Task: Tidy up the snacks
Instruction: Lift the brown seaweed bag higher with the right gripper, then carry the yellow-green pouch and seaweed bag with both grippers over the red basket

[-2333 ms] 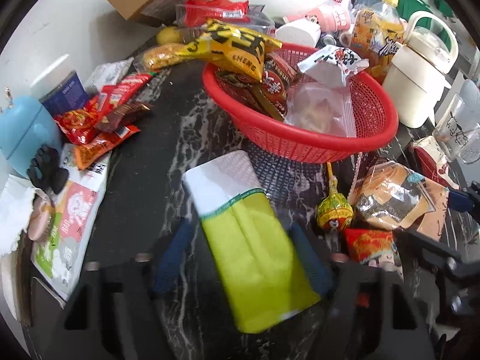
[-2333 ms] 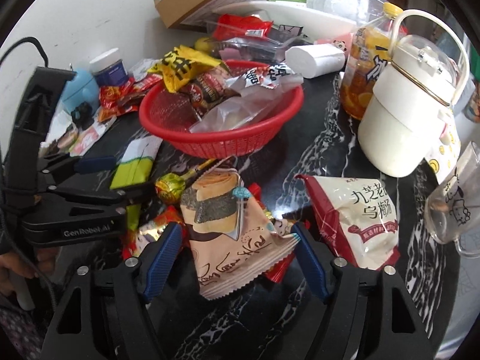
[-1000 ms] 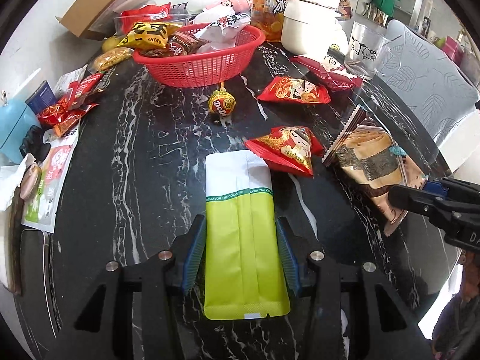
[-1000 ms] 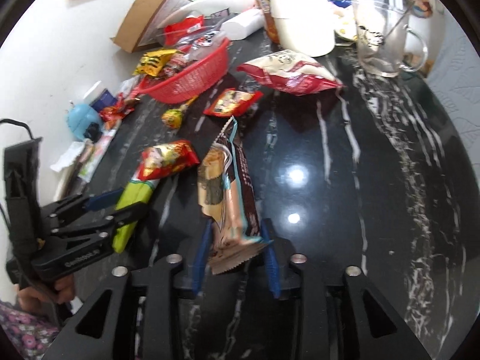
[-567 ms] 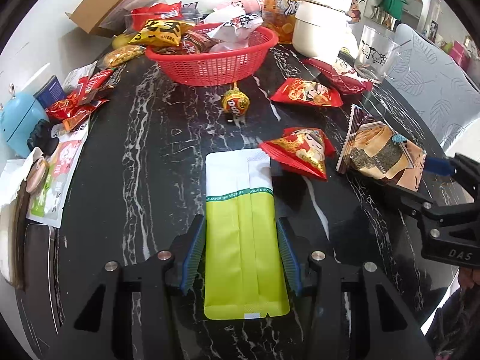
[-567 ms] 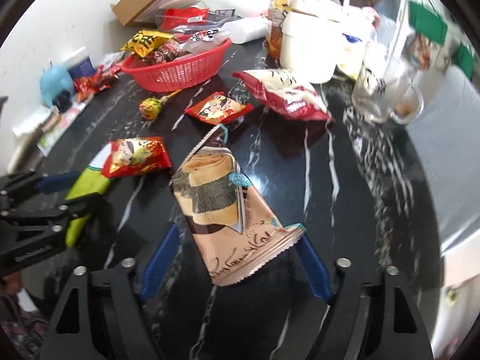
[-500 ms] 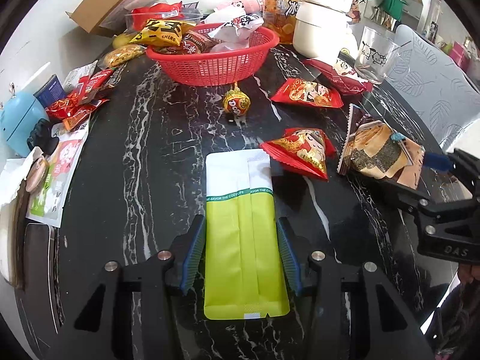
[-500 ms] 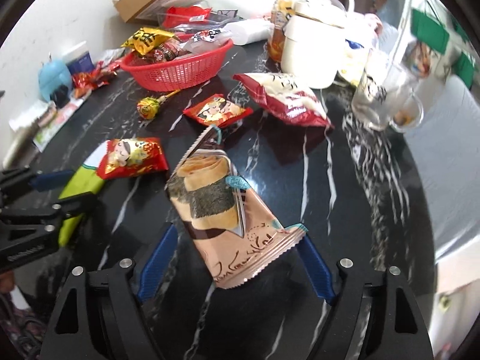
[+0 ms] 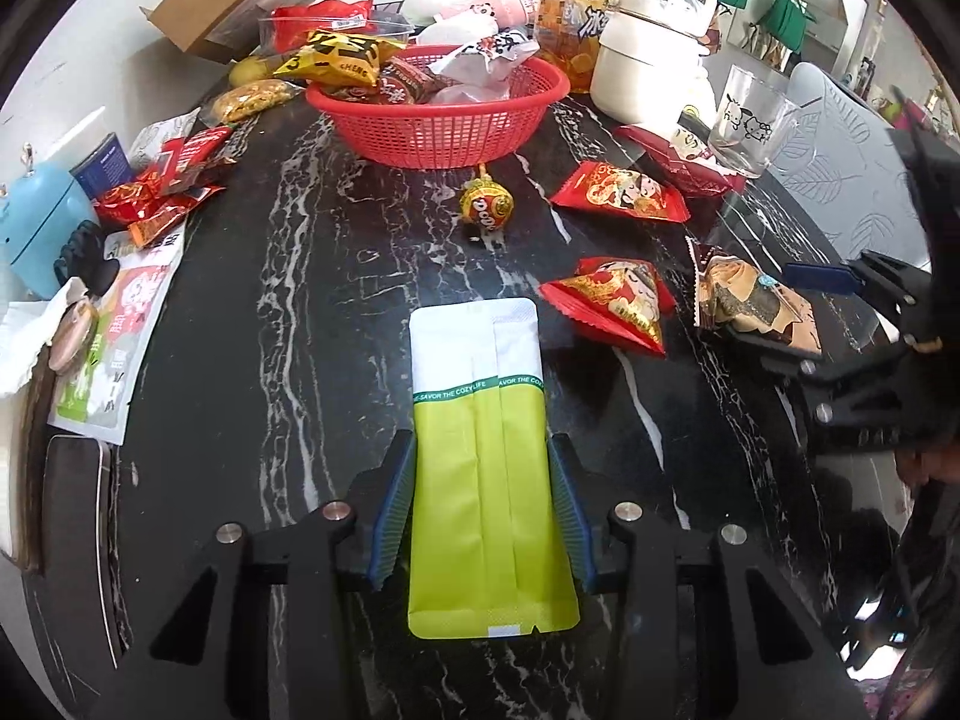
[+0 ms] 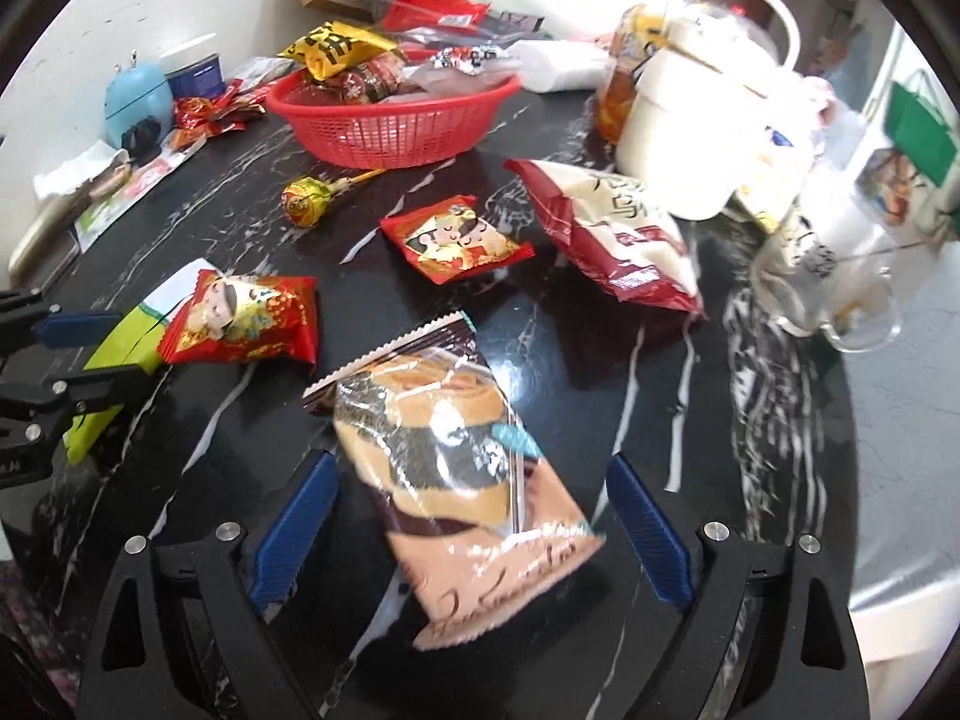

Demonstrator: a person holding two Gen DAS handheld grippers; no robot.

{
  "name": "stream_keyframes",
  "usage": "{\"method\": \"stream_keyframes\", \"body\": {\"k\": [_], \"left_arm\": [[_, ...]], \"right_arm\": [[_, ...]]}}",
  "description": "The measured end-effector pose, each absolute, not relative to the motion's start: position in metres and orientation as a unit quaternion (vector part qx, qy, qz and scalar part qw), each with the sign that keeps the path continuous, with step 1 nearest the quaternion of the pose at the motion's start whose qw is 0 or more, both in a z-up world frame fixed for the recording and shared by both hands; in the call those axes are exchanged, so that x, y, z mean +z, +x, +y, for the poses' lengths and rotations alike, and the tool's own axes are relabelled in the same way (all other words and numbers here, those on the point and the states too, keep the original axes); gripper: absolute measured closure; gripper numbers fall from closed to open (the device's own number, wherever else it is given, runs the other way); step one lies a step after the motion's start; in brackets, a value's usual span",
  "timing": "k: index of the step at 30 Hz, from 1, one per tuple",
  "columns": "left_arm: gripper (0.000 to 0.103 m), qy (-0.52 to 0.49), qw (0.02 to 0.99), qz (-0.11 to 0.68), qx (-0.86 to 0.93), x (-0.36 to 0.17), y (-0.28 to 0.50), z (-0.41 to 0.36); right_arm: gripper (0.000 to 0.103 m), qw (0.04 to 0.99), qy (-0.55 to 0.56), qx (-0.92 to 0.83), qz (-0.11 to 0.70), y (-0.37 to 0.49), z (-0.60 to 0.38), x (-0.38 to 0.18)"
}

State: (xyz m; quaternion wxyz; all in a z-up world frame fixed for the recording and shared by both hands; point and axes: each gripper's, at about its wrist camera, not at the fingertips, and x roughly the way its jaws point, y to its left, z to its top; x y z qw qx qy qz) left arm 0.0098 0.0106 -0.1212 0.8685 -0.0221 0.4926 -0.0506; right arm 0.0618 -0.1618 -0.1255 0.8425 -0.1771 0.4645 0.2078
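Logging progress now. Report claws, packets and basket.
Left claw clamped on green-white pouch, closing. Right claw opening, brown wafer packet loose between pads on table. Red basket far side; lollipop, red packets between.

I count one red basket [image 9: 441, 132], two small red packets [image 10: 459, 240], one lollipop [image 10: 307, 198], one green pouch [image 9: 483, 480], one glass mug [image 9: 750, 126].

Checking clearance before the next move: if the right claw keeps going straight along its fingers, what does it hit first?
Most likely the brown cake-roll packet, lying between the right claw's opening jaws, pads clear of it. The claw points steeply down, so the black marble table lies right under it. Depth is hard to judge.
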Motion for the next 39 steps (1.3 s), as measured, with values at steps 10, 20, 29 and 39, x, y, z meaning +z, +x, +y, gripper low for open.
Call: {"method": "stream_keyframes", "body": {"k": [10, 20, 29, 39], "left_arm": [[0.060, -0.020, 0.876, 0.480, -0.033, -0.112, 0.010, 0.016], [0.060, -0.026, 0.881, 0.471, -0.036, -0.107, 0.009, 0.017], [0.060, -0.033, 0.887, 0.459, -0.048, -0.095, 0.004, 0.017], [0.060, -0.037, 0.902, 0.427, -0.058, -0.069, 0.000, 0.019]], "right_arm": [[0.037, 0.827, -0.151, 0.236, 0.488, 0.066, -0.158, -0.130], [0.053, 0.834, -0.110, 0.243, 0.484, 0.049, -0.166, -0.127], [0.053, 0.838, -0.086, 0.250, 0.477, 0.031, -0.164, -0.113], [0.053, 0.843, -0.075, 0.266, 0.462, 0.019, -0.158, -0.093]]}}
